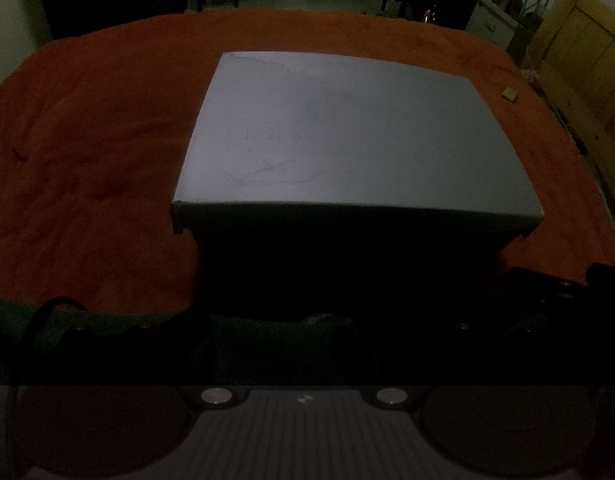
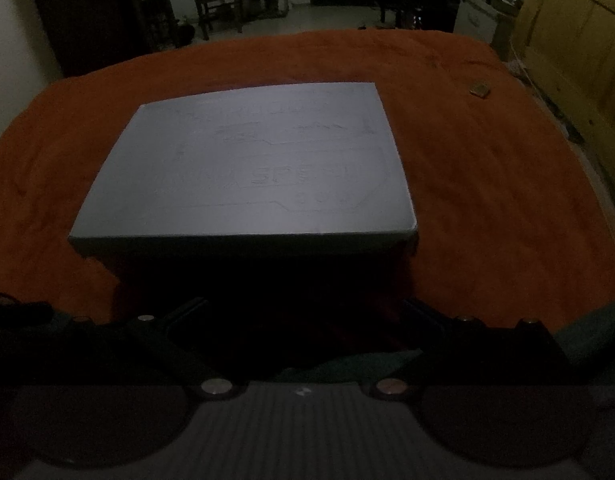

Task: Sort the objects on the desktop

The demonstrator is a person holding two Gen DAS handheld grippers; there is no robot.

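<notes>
A dim room, an orange-red cloth (image 2: 487,208) spread over the table. A closed grey box (image 2: 251,168) (image 1: 347,132), lid on, sits directly ahead of both grippers. The right gripper (image 2: 303,320) has its jaws spread wide, gripping nothing. The left gripper (image 1: 327,320) is lost in shadow; its state cannot be told. A small tan object (image 1: 509,94) (image 2: 479,90) lies far ahead, right of the box.

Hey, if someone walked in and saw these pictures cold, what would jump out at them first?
A big grey box with its lid on fills the middle of both views, sitting on an orange cloth that covers the table. Faint lettering shows on the lid in the right wrist view. Far off to the right, a small tan block lies alone on the cloth.
</notes>
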